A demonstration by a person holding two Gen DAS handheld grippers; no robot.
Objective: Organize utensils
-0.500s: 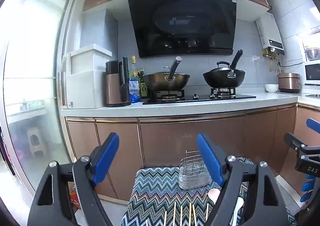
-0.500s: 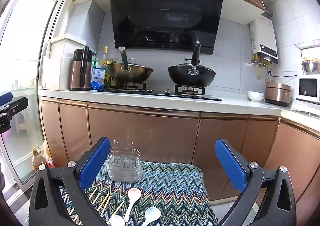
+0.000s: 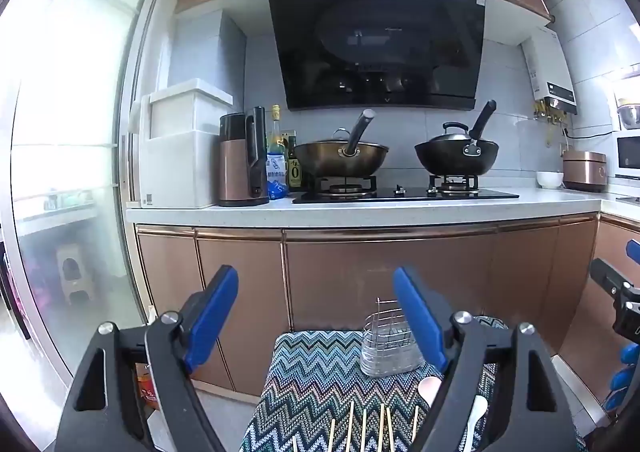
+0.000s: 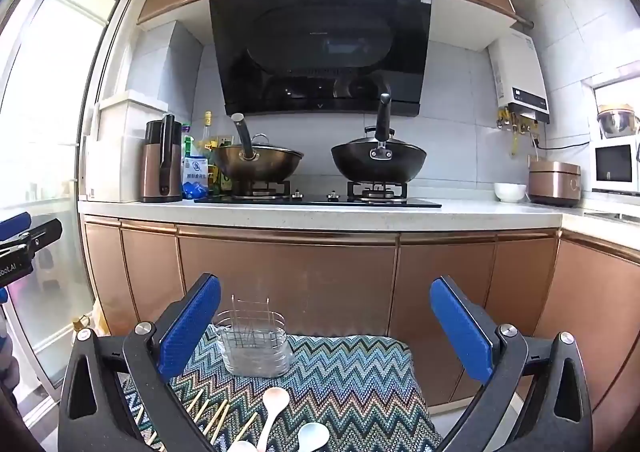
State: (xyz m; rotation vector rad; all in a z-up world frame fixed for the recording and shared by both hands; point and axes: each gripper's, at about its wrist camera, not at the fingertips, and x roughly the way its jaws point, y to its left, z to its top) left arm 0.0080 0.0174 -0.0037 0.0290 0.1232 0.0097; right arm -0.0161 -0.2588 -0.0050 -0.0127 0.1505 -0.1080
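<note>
A wire utensil holder stands empty at the far end of a small table covered by a zigzag cloth. Several wooden chopsticks and white spoons lie flat on the cloth in front of it. My left gripper is open and empty, held above the table's near left. My right gripper is open wide and empty above the table. Each gripper shows at the edge of the other's view.
Copper-coloured kitchen cabinets stand just behind the table. The counter holds two woks on a hob, a kettle, bottles and a rice cooker. A glass sliding door is on the left.
Both views have shifted only slightly. The left gripper has edged a little. Nothing on the table has moved.
</note>
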